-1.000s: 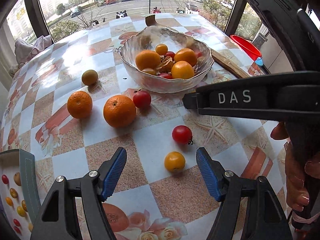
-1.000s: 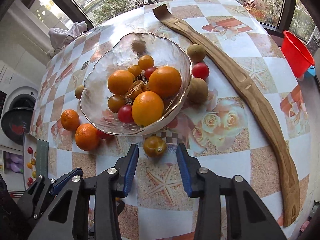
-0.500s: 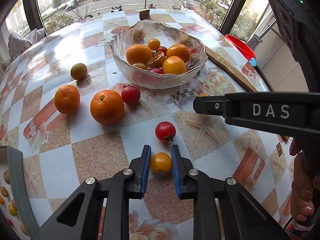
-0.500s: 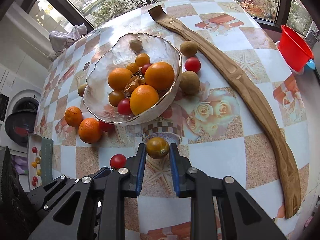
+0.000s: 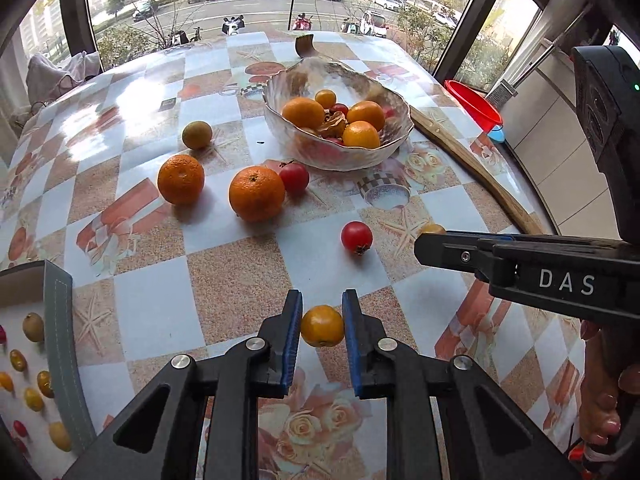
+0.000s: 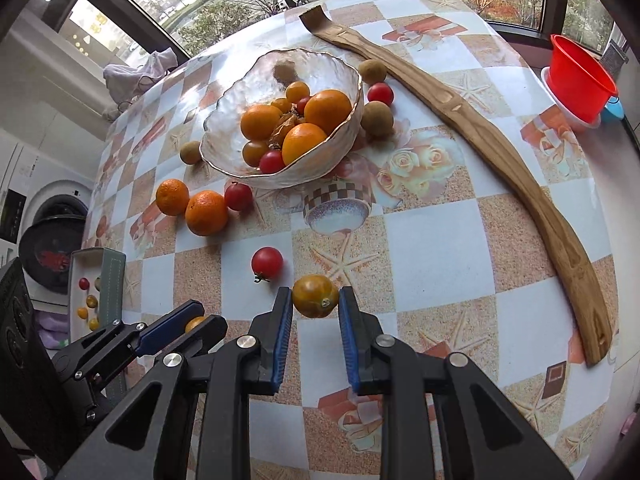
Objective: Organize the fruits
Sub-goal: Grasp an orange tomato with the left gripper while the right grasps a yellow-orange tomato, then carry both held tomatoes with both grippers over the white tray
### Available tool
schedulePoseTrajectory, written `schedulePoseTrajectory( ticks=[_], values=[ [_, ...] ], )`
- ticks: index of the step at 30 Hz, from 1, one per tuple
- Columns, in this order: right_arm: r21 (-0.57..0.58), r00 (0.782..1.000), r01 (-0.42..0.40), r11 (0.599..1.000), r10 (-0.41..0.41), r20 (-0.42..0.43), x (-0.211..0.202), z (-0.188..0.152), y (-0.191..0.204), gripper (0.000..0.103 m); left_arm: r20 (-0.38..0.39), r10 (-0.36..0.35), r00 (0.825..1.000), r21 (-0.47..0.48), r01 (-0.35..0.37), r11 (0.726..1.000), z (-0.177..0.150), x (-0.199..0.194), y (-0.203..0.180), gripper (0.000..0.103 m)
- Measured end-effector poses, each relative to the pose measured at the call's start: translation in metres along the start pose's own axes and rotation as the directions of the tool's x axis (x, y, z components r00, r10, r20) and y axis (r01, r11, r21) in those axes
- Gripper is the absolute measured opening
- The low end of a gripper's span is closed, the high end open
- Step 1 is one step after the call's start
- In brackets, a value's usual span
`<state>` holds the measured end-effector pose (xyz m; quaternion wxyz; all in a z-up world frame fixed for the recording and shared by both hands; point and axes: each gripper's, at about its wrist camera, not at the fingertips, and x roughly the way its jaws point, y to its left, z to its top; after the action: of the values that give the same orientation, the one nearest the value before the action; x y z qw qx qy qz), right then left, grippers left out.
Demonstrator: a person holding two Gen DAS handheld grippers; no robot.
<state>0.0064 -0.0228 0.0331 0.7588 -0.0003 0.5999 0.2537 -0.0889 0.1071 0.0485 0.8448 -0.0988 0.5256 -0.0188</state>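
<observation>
Left gripper (image 5: 322, 326): blue pads clamped on a yellow cherry tomato (image 5: 322, 326), near edge of the table (image 5: 224, 280).
Right gripper (image 6: 315, 307): jaws pinched on a greenish-orange tomato (image 6: 315, 296) — stem scar facing the camera.
Writing: white letters "DAS" on the side of the right gripper's black body, seen from the left wrist camera; no other text could be read.
Loose red tomato (image 5: 356, 237): on the cloth just beyond both grippers, touching neither.
Glass bowl (image 6: 344, 136): far centre, holding oranges and small tomatoes.
Two oranges (image 5: 256, 193): left of the bowl, a red tomato touching the nearer one.
Wooden strip (image 6: 516, 172): long, curved — lay right of the bowl.
Red tub (image 6: 578, 78): far right.
Tray (image 5: 58, 344): near left, small fruits on it.
</observation>
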Motion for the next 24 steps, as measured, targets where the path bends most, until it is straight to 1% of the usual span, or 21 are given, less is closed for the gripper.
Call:
schedulePoseTrajectory(
  ticks=[7,14,19,24],
  values=[
    [-0.057,1.0,-0.023,0.998,0.022,-0.016,-0.001,-0.009,0.038,0.025,0.033,0.018,0.999,-0.047,-0.016,0.999,-0.014,-0.031,0.03,0.022],
    [-0.134,0.998,-0.064,0.989,0.06,-0.037,0.008,-0.014,0.096,0.025,0.066,0.063,0.996,-0.12,-0.054,0.991,-0.035,-0.068,0.075,0.022],
    [-0.207,0.994,-0.099,0.973,0.087,-0.063,0.017,-0.019,0.144,0.025,0.078,0.118,0.99,-0.192,-0.102,0.976,-0.054,-0.092,0.115,0.022],
    [-0.28,0.988,-0.142,0.949,0.117,-0.102,0.027,-0.031,0.194,0.025,0.072,0.186,0.98,-0.273,-0.16,0.949,-0.081,-0.115,0.157,0.022]
  ],
)
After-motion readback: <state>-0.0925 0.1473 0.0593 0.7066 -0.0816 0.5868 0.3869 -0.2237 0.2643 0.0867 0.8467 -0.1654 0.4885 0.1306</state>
